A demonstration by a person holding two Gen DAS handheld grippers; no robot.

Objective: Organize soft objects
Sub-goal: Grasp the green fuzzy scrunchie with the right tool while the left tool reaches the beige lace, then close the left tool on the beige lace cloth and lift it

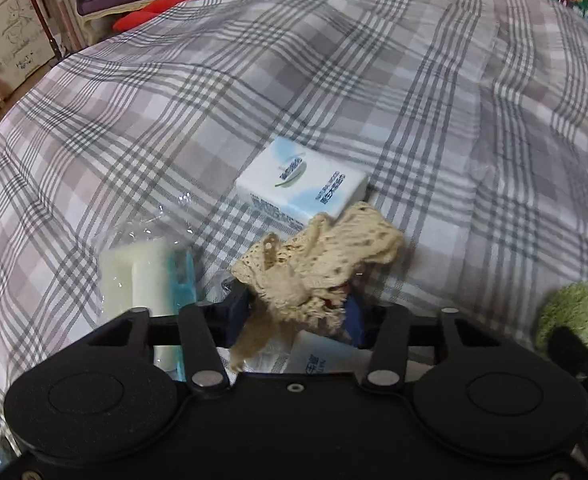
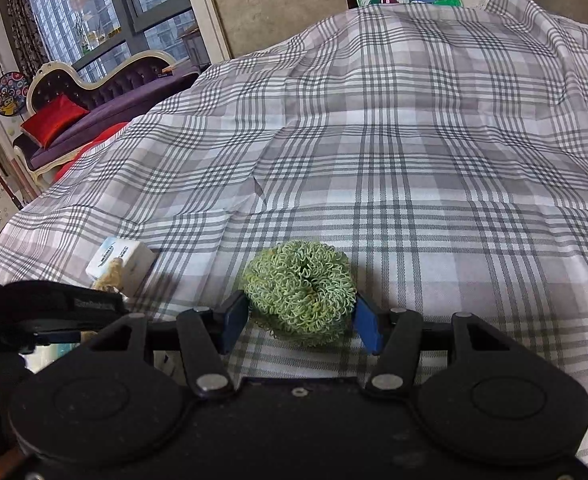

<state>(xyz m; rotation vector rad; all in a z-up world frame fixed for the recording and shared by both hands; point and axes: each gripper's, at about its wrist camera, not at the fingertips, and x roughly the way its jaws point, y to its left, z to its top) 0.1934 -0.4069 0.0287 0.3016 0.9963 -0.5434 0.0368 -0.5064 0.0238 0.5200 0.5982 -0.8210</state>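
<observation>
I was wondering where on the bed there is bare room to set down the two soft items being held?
The plaid cover lies bare beyond the green scrunchie and to its right. It is crowded near the left gripper, shut on the beige lace piece: the tissue pack sits just behind it and the sponge in clear wrap to its left.

A home: plaid bedspread (image 2: 414,140), chaise longue (image 2: 106,92) (red cushion (image 2: 54,118)).

both tools (image 1: 298,312) (image 2: 301,320) clamped, angled downward.
</observation>
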